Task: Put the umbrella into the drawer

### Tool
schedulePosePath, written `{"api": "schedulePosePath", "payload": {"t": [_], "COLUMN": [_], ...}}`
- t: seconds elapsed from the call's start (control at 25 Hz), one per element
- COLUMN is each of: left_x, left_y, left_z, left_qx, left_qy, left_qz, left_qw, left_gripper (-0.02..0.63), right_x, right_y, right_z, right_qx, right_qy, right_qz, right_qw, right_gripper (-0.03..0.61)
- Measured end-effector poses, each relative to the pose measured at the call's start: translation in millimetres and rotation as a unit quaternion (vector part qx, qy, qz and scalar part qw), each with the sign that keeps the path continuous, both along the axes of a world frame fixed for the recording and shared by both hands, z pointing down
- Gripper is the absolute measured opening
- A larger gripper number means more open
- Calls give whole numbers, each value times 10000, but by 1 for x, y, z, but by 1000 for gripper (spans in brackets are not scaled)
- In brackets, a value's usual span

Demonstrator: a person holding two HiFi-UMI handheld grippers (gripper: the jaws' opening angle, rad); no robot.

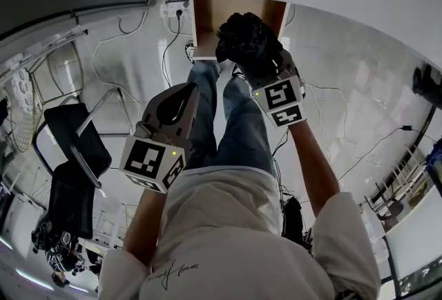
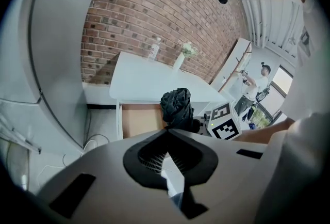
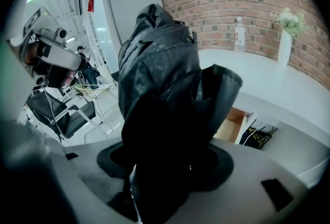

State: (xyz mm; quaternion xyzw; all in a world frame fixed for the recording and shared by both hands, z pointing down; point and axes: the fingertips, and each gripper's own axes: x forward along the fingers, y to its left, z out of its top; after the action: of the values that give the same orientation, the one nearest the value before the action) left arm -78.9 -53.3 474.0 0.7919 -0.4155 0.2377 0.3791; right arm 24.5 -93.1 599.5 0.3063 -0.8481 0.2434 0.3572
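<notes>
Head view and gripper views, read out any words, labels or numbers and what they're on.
Nothing legible.
Cursive print on the white shirt: too blurred to read.
Label on the clear plastic bottle: too small.
Red patch on the white fridge: unreadable.

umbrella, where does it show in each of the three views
Head view: umbrella top centre, over the open drawer.
Left gripper view: centre, at the drawer's right end.
Right gripper view: fills the middle, clamped between the jaws.
Shared landmark: the drawer, lower right in the right gripper view.
</notes>
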Motion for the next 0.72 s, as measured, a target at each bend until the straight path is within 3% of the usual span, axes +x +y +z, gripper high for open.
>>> {"api": "schedulePosePath", "payload": {"t": [0.72], "left_x": [-11], "left_y": [18], "left_z": [27], "left_qx": [-336], "left_qy": [33], "left_qz": [99], "left_qw": [9994], "left_gripper": [17], "right_x": [-10], "right_y": [-15], "right_z": [75], "right_qx": [-56], "right_qy": [564], "right_qz": [-158], "right_qw": [9983], "right_gripper": [284]}}
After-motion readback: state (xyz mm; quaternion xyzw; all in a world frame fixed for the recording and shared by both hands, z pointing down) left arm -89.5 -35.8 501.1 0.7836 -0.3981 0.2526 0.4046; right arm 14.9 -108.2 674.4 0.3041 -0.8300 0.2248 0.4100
